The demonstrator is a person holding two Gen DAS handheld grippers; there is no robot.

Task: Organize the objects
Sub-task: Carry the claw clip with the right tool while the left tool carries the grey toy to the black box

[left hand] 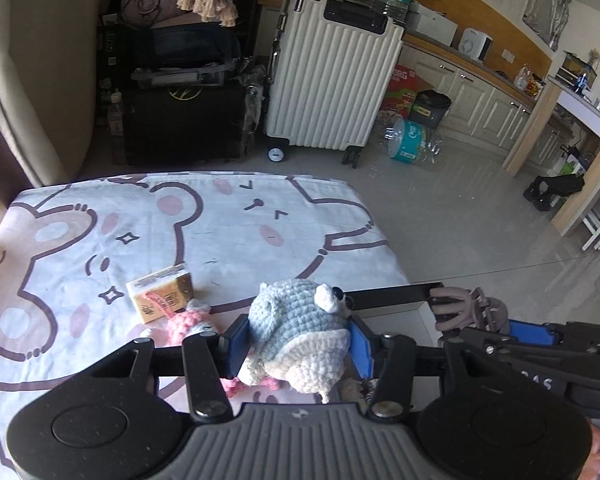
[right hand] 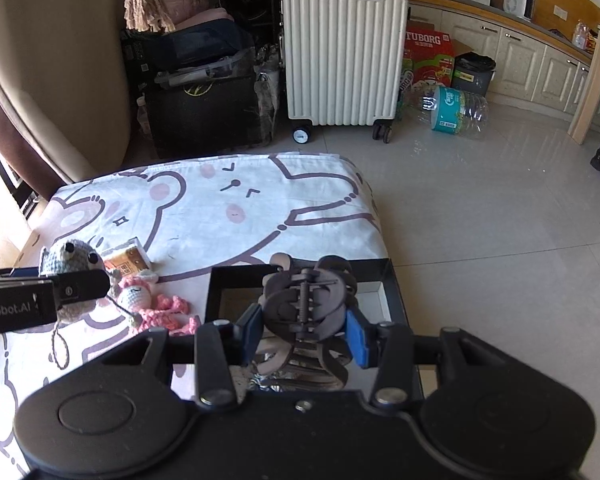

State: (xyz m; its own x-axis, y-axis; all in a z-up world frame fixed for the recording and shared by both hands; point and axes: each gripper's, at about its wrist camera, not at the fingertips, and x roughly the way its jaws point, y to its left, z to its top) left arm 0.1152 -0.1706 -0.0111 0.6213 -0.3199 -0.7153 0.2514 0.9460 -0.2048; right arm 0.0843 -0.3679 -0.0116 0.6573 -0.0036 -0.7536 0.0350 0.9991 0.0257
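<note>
My left gripper (left hand: 298,344) is shut on a blue-grey and white crochet animal (left hand: 296,328) and holds it above the cartoon-print table cover; it also shows at the left of the right wrist view (right hand: 70,266). My right gripper (right hand: 304,334) is shut on a dark grey hair claw clip (right hand: 306,304) above a black open box (right hand: 228,276) at the table's right edge. The clip also shows in the left wrist view (left hand: 458,308). A pink crochet doll (right hand: 148,300) and a small tan carton (left hand: 160,292) lie on the cover.
The cloth-covered table (right hand: 220,208) ends at the right beside tiled floor (right hand: 500,220). Beyond it stand a white ribbed suitcase (right hand: 342,48), black cases (right hand: 208,108), a big water bottle on its side (right hand: 456,110) and kitchen cabinets (right hand: 540,64).
</note>
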